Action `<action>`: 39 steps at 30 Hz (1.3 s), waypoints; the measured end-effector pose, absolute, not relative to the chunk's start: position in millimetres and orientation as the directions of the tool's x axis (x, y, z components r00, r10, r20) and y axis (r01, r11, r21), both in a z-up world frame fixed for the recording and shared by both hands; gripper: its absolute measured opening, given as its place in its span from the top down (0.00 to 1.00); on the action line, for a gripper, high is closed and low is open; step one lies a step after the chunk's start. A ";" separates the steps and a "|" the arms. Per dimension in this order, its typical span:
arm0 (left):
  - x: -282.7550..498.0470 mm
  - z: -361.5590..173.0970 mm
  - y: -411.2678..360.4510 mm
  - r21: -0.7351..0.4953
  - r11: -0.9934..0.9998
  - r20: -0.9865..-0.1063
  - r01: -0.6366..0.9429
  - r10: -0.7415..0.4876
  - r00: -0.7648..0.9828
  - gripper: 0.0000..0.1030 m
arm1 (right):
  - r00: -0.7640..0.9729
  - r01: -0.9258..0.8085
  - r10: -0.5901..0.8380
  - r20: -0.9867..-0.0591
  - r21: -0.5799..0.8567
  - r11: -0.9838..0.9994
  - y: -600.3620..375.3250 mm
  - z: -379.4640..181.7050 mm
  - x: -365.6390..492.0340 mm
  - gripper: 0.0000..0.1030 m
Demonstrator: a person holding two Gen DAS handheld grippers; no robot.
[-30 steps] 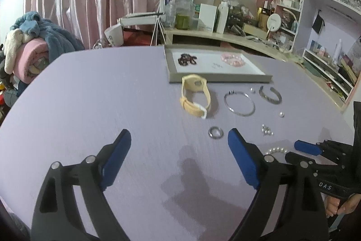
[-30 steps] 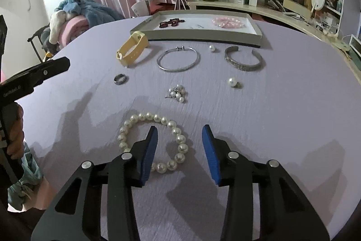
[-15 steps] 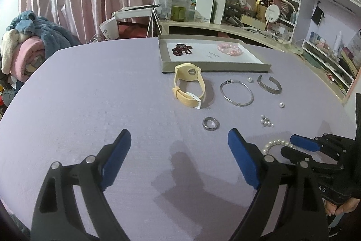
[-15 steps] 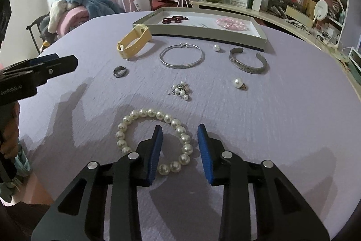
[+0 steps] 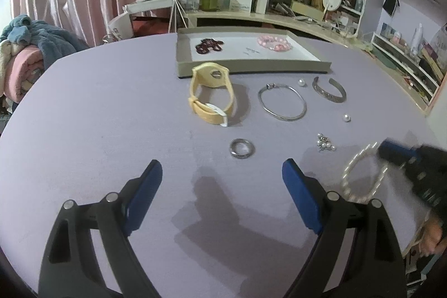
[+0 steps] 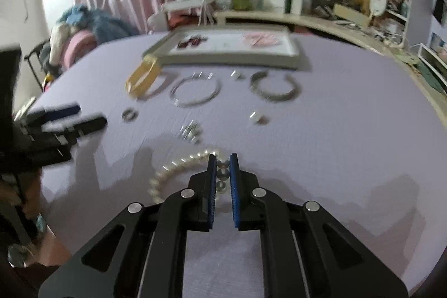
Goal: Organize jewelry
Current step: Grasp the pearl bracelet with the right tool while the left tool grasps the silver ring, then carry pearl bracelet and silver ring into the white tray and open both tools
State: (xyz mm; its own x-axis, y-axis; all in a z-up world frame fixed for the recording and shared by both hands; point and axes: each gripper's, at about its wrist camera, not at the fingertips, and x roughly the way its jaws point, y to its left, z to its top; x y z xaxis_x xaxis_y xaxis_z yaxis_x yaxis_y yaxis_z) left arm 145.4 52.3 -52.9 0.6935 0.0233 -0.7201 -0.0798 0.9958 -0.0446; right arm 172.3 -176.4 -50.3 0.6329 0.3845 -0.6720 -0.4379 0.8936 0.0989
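The right gripper (image 6: 222, 172), its 2 blue-padded jaws nearly closed, pinches several beads of the white pearl bracelet (image 6: 178, 164), whose loose loop hangs toward 9 o'clock of the jaws above the lilac table (image 6: 335, 136). The left gripper (image 5: 222, 180) hovers with jaws spread wide and holds nothing; a small silver ring (image 5: 242, 148) lies just beyond its tips at 12 o'clock. Farther off at 12 o'clock sits the shallow grey tray (image 5: 251, 67), holding a dark red bead bracelet (image 5: 209, 45) and a pink bead bracelet (image 5: 275, 43); a yellow strap watch (image 5: 211, 97) rests against its near wall.
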 end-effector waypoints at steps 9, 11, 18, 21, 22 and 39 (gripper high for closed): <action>174.8 -70.1 41.6 -0.051 0.993 -0.774 -0.110 0.030 0.632 0.32 | 0.681 -0.410 0.398 -0.614 0.130 0.903 -195.6 -23.4 179.4 0.91; 178.8 -70.9 40.9 -0.048 0.991 -0.780 -0.122 0.040 0.625 0.37 | 0.677 -0.408 0.403 -0.615 0.142 0.902 -196.7 -23.8 181.7 0.90; 191.5 -69.6 37.0 -0.044 0.990 -0.786 -0.136 0.050 0.617 0.48 | 0.664 -0.409 0.423 -0.616 0.174 0.896 -199.5 -25.9 184.2 0.90; 193.3 -69.3 35.4 -0.021 0.989 -0.787 -0.145 0.073 0.613 0.59 | 0.666 -0.411 0.429 -0.611 0.179 0.894 -200.7 -24.1 183.2 0.90; 193.6 -69.2 34.8 -0.011 0.989 -0.787 -0.148 0.082 0.612 0.65 | 0.664 -0.412 0.432 -0.610 0.183 0.893 -201.1 -23.7 183.6 0.90; 172.3 -55.6 40.4 -0.032 0.993 -0.782 -0.114 0.047 0.621 0.79 | 0.685 -0.419 0.459 -0.566 0.209 0.883 -206.0 -4.2 185.1 0.90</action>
